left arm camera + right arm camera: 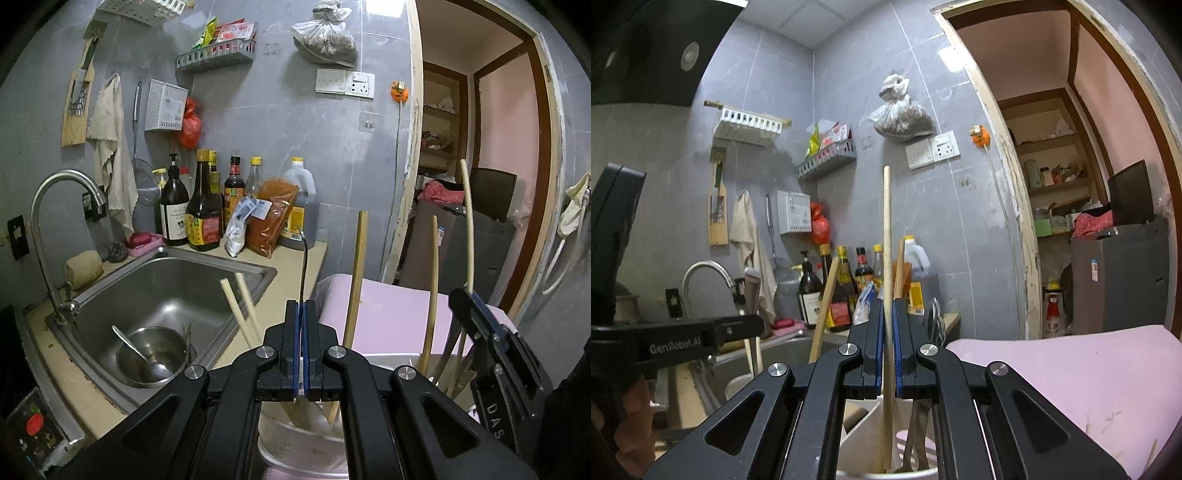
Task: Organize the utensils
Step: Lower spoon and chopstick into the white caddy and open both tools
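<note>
My right gripper (888, 301) is shut on a long pale wooden chopstick (886, 236) that stands upright. Its lower end reaches into a white utensil holder (857, 424) below the jaws. In the left wrist view the same gripper (456, 293) shows at the right with that chopstick (468, 221). My left gripper (302, 303) is shut on a thin flat utensil, seen edge-on as a dark line (304, 258). From the right wrist view it looks like a metal handle (752, 284) standing up at the left gripper's tip (761, 326). Several more chopsticks (355, 277) stand in the holder (295, 443).
A steel sink (236, 269) at the left holds a metal bowl (173, 343) with a spoon (127, 341). A faucet (55, 192) arches over it. Sauce bottles (203, 206) and bags line the counter's back. A pink surface (1071, 387) lies to the right. A hand (631, 424) holds the left gripper.
</note>
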